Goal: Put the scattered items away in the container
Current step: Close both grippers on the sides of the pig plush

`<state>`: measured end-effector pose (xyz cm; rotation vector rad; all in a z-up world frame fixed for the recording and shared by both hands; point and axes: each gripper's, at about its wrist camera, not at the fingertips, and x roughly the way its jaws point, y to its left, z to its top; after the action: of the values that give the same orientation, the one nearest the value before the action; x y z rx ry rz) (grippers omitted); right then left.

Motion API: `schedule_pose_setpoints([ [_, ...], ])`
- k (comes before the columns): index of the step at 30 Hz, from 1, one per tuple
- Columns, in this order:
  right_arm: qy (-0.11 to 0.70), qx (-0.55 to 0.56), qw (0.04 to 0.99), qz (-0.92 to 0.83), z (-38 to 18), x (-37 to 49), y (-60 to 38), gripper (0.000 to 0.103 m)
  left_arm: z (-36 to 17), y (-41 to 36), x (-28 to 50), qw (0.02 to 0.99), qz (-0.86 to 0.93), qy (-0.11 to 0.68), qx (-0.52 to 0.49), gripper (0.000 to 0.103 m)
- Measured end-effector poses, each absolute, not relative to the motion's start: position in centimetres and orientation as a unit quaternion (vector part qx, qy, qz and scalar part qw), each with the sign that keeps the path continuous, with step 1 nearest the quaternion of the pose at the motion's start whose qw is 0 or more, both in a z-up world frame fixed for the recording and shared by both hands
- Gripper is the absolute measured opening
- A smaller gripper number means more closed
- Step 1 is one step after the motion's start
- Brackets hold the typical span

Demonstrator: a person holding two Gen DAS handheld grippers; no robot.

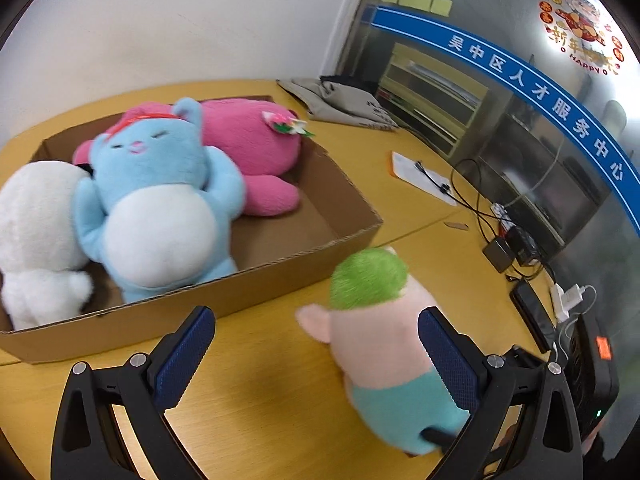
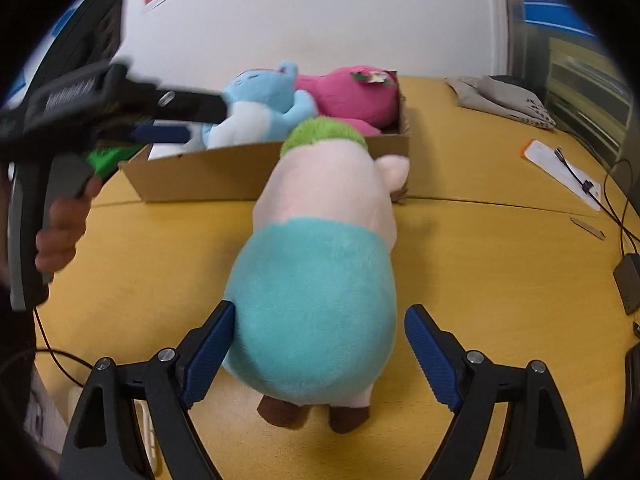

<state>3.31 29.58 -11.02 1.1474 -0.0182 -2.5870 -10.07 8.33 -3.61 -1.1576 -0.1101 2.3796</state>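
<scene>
One toy remains out: green-haired plush doll (image 2: 316, 280), lying on yellow table (image 2: 500, 264) just outside cardboard box (image 1: 280, 276). Box contents: blue plush (image 1: 160, 196), pink plush (image 1: 248, 144), white plush (image 1: 36, 232). Right tongs (image 2: 320, 352): wide, straddling the doll's teal lower body, left pad touching or nearly so, right pad clear. Left tongs (image 1: 316, 352): wide, holding nothing, doll beside one pad. Step in hand: approach to the last item. Next move likely calls for closing on the doll, then lifting it over the box wall.
</scene>
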Motion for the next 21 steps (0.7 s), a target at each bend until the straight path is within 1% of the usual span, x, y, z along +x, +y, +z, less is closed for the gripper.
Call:
schedule_pose_setpoints([
  [2, -0.022, 0.402, 0.172, -0.899, -11.6, 3.5, 29.5, 0.081, -4.2, 9.2, -10.4, 0.258, 0.865, -0.040, -0.428, 0.103],
  [3, -0.023, 0.397, 0.173, -0.901, -11.8, 3.6, 29.5, 0.081, -4.6, 9.8, -10.6, 0.269, 0.860, -0.042, -0.431, 0.103],
  [5, -0.025, 0.393, 0.179, -0.902, -11.8, 3.8, 29.6, 0.075, -5.1, 10.7, -11.0, 0.289, 0.851, -0.046, -0.436, 0.103],
  [8, -0.021, 0.386, 0.187, -0.903, -12.0, 4.2, 29.7, 0.071, -6.2, 11.9, -11.8, 0.319, 0.832, -0.057, -0.450, 0.102],
  [9, -0.016, 0.382, 0.191, -0.904, -12.0, 4.4, 29.7, 0.070, -6.5, 12.4, -12.1, 0.328, 0.826, -0.061, -0.455, 0.096],
  [10, -0.012, 0.379, 0.193, -0.905, -12.0, 4.5, 29.6, 0.069, -6.8, 12.7, -12.3, 0.334, 0.821, -0.061, -0.459, 0.082],
  [11, -0.008, 0.375, 0.196, -0.906, -11.9, 4.8, 29.5, 0.068, -7.1, 13.1, -12.5, 0.336, 0.818, -0.058, -0.464, 0.078],
  [12, -0.001, 0.371, 0.199, -0.907, -11.9, 5.0, 29.4, 0.067, -7.1, 13.3, -12.6, 0.334, 0.819, -0.052, -0.463, 0.077],
  [13, 0.002, 0.366, 0.198, -0.909, -11.8, 5.1, 29.4, 0.066, -7.1, 13.4, -12.6, 0.339, 0.818, -0.054, -0.462, 0.074],
  [16, -0.010, 0.358, 0.204, -0.911, -11.7, 5.1, 29.8, 0.063, -6.6, 13.3, -12.6, 0.340, 0.819, -0.056, -0.459, 0.068],
  [18, -0.014, 0.351, 0.208, -0.913, -11.4, 4.9, 30.0, 0.063, -5.6, 13.1, -12.7, 0.338, 0.823, -0.058, -0.452, 0.065],
  [21, -0.024, 0.337, 0.222, -0.915, -10.4, 3.8, 30.2, 0.063, -2.9, 12.6, -13.5, 0.326, 0.841, -0.044, -0.429, 0.065],
])
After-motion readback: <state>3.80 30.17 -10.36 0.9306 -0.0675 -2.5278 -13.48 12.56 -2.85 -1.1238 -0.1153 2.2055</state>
